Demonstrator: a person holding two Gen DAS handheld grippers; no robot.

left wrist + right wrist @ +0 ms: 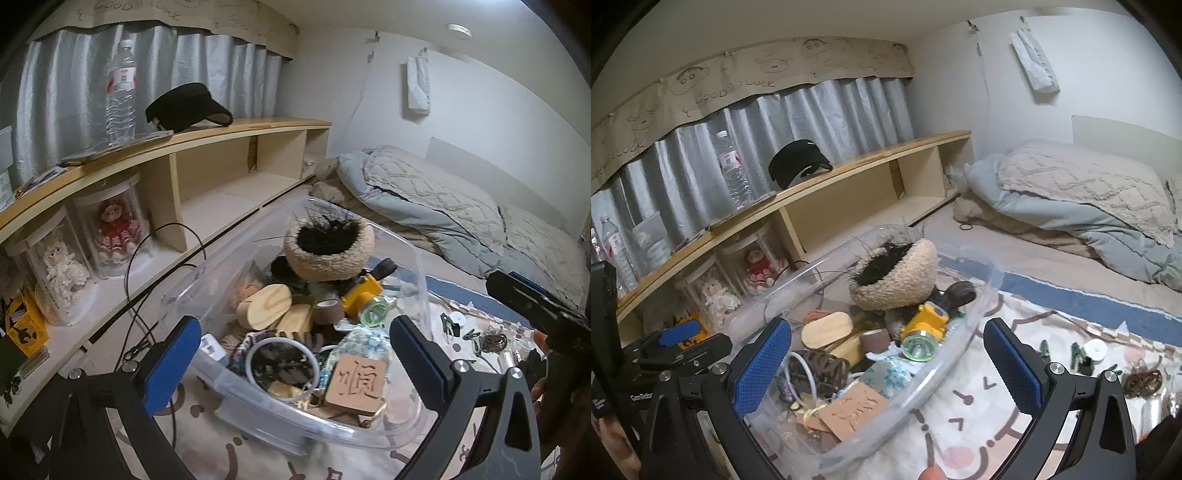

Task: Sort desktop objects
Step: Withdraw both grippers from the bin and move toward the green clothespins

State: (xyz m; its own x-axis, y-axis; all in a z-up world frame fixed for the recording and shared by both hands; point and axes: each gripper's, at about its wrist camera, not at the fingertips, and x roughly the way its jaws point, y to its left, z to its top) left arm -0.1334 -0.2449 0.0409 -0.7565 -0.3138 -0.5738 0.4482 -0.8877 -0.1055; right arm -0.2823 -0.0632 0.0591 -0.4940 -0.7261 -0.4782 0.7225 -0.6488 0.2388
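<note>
Bed (443,206): beyond the clear bin, bedding heaped on it, not in play. Wooden shelf (207,140): to the left of the bin, carrying a water bottle (120,92) and a black visor (188,107), with two doll jars below. Printed blanket (979,402): work surface under the bin. Clear bin (419,269): landmark, centre of both views, heaped with sorted items; a woven bowl (328,251) perches on top, tilted, with a yellow toy (360,291), wooden ovals, a tape roll and a carved tile (356,382) beneath. Left gripper (291,363): hovers over the bin's near end, fingers spread wide, holding nothing. Right gripper (886,369): likewise spread and empty, straddling the bin's near right wall. Loose items (1086,352): green clips, a white disc and a dark tangle lying on the blanket to the right of the bin, seemingly unsorted. Hazards: the tilted bowl looks likely to roll off if the pile is nudged; a black cable (147,280) loops just left of the bin and could snag the left gripper. Room: open blanket right of the bin allows free reach; the left side is hemmed by the shelf edge.
</note>
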